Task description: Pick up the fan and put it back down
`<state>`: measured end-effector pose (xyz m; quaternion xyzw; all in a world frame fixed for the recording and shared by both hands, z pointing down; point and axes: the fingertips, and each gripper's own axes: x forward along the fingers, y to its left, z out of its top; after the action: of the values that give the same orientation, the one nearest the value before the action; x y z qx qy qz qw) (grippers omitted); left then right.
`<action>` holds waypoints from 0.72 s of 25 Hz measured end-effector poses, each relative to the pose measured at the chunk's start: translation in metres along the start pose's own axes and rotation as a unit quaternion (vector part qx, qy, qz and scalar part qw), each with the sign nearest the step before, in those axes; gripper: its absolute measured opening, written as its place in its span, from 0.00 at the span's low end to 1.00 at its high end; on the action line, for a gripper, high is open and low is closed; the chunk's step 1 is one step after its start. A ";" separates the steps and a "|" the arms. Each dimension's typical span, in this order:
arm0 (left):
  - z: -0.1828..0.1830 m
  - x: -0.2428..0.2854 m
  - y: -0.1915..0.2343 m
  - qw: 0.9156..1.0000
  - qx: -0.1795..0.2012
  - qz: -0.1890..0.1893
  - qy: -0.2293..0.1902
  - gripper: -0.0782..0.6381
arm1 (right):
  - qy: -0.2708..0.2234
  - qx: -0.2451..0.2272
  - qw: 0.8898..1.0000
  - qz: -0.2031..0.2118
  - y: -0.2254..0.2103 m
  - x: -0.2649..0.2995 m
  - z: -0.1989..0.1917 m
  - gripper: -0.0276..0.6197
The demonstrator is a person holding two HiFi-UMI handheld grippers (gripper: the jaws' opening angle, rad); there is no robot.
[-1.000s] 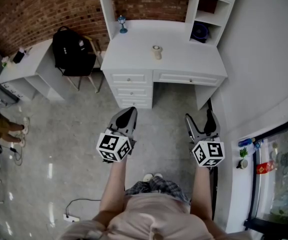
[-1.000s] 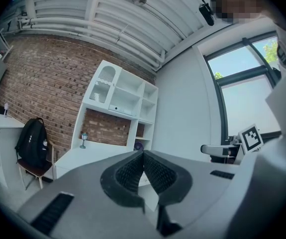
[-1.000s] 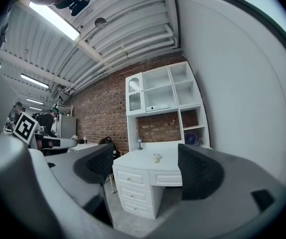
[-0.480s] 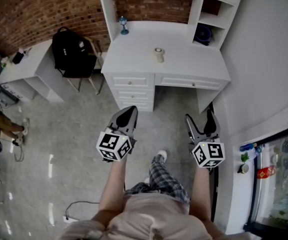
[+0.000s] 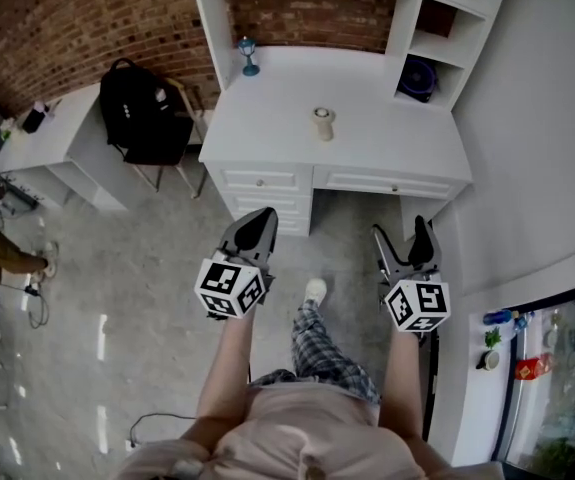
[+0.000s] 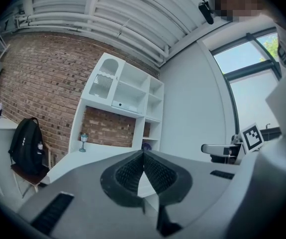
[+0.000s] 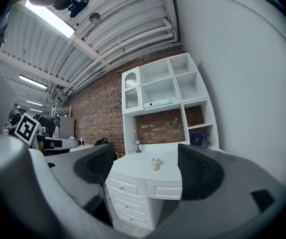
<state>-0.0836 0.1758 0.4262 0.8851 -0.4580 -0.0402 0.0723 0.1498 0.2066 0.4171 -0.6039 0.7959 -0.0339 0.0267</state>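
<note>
In the head view the fan [image 5: 418,77] sits in the lower open cubby of the white hutch [image 5: 207,18], at about 1 o'clock, well apart from both grippers. Only a dark violet-blue round shows; its foot is too small to make out. The frame's upper edge cuts off the top of the hutch. On the white surface [image 5: 267,118] a small pale object [image 5: 323,123], too small to name, stands at 12 o'clock. A little blue lamp [image 5: 250,56] stands at 11 o'clock by the bricks. The left hand-held gripper [image 5: 259,218] has its jaws together and the right hand-held gripper [image 5: 400,236] has its jaws apart. Both hang over the floor in front of the drawers [image 5: 262,181]. A plaid-trousered leg and a pale shoe [image 5: 314,290] lie between them. A black backpack [image 5: 142,108] rests on a chair at 10 o'clock, beside the surface.

In the left gripper view the ribbed pads meet in one line with nothing between them. The gripper's grey body fills the lower half and hides the drawers and most of the surface. The fan [image 6: 146,146] is a violet speck just above the jaw tips, largely covered. The lamp shows at 9 o'clock and the backpack farther left.

In the right gripper view the dark pads stand wide apart at 8 and 4 o'clock. Between them only the far-off surface, the pale object and the drawers show. The fan [image 7: 198,139] sits in its cubby just above the right-hand pad.
</note>
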 end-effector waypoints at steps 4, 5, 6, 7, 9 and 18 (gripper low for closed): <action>0.010 0.057 0.039 1.000 0.009 0.011 -0.001 0.15 | 0.000 -0.001 1.000 0.005 -0.021 0.069 0.000 0.66; 0.014 0.072 0.047 1.000 0.011 0.013 -0.001 0.15 | 0.001 -0.001 1.000 0.007 -0.026 0.087 0.001 0.66; 0.017 0.087 0.055 1.000 0.014 0.014 -0.001 0.15 | 0.003 0.000 1.000 0.009 -0.032 0.103 0.002 0.66; 0.021 0.102 0.062 1.000 0.016 0.014 0.000 0.15 | 0.005 0.002 1.000 0.009 -0.038 0.120 0.002 0.66; 0.026 0.134 0.078 1.000 0.018 0.013 0.002 0.15 | 0.009 0.007 1.000 0.010 -0.052 0.155 0.003 0.66; 0.023 0.276 0.156 0.999 0.010 0.022 0.027 0.15 | 0.043 0.000 0.999 0.024 -0.102 0.314 -0.005 0.66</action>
<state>-0.0534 -0.1410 0.4278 0.8763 -0.4756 -0.0101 0.0762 0.1625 -0.1226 0.4300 -0.5827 0.8105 -0.0591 -0.0067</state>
